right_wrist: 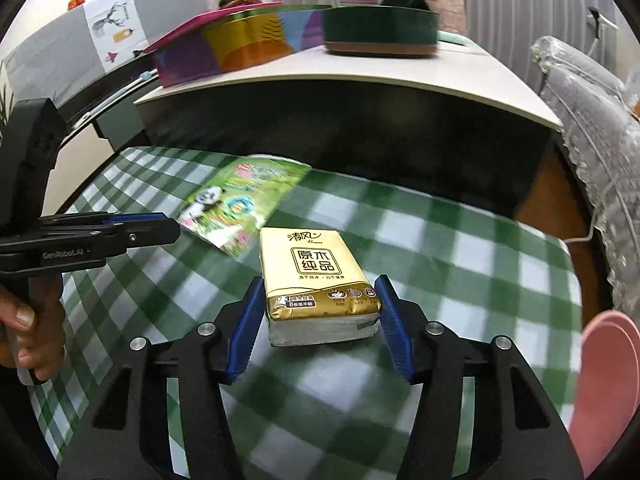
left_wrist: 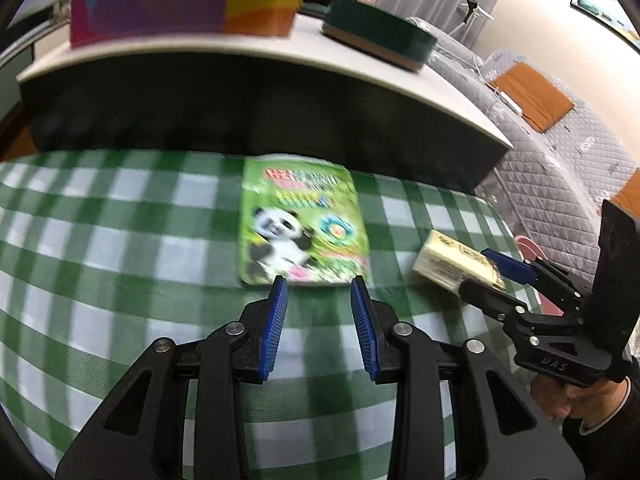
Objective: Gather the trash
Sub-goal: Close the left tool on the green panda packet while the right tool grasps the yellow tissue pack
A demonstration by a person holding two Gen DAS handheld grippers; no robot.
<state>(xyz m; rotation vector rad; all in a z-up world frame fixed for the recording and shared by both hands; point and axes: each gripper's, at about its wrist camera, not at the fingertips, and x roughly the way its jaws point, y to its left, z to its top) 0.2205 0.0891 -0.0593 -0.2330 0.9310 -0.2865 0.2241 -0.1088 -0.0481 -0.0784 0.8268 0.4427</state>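
While the right tool [right_wrist: 318, 304] has its blue-padded jaws spread wide to either side of a tissue pack [right_wrist: 316, 284], the pads sit just beside the pack's near corners, and whether they touch it cannot be told. The pack is a soft rectangular brick wrapped in glossy gold-yellow film, with dark Chinese characters in a framed box on top and a white end face toward the camera. It lies flat on the green-and-white checked surface [right_wrist: 460, 264]. Just behind it to the left lies a flat green pouch [left_wrist: 302, 222] printed with a panda and bright pink and yellow lettering, its edges slightly blurred. The left tool [left_wrist: 319, 284] hangs partly open and holds nothing, its tips just short of the pouch's near edge.
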